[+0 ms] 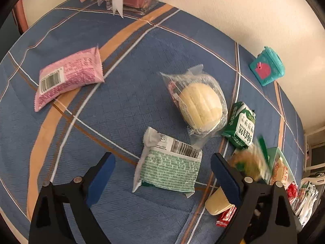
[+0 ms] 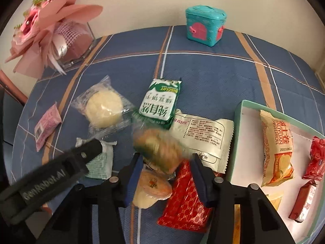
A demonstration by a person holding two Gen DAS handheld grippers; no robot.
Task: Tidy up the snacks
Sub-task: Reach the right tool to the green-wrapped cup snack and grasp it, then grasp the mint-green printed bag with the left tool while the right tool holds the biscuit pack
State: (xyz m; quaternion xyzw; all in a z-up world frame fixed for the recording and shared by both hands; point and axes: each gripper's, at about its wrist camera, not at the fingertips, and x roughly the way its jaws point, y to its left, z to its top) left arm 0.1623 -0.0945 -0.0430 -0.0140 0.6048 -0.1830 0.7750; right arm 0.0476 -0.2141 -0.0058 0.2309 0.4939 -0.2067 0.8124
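Note:
My right gripper (image 2: 166,158) is shut on a blurred brown-and-green snack packet (image 2: 158,148), also seen blurred at the right of the left wrist view as the packet (image 1: 251,162). Under it lie a jelly cup (image 2: 152,189), a red packet (image 2: 186,199) and a cream packet (image 2: 203,136). My left gripper (image 1: 163,158) stands open just above a green-and-white packet (image 1: 168,166), pads apart from it. A wrapped bun (image 1: 201,105), a green biscuit pack (image 1: 241,124) and a pink packet (image 1: 69,79) lie loose on the blue checked cloth (image 1: 121,101).
A pale green box (image 2: 237,111) at the right holds a swiss roll packet (image 2: 278,148) and red snacks (image 2: 314,156). A teal toy chest (image 2: 205,26) stands by the back wall. A pink bouquet in a clear case (image 2: 46,30) is at the back left.

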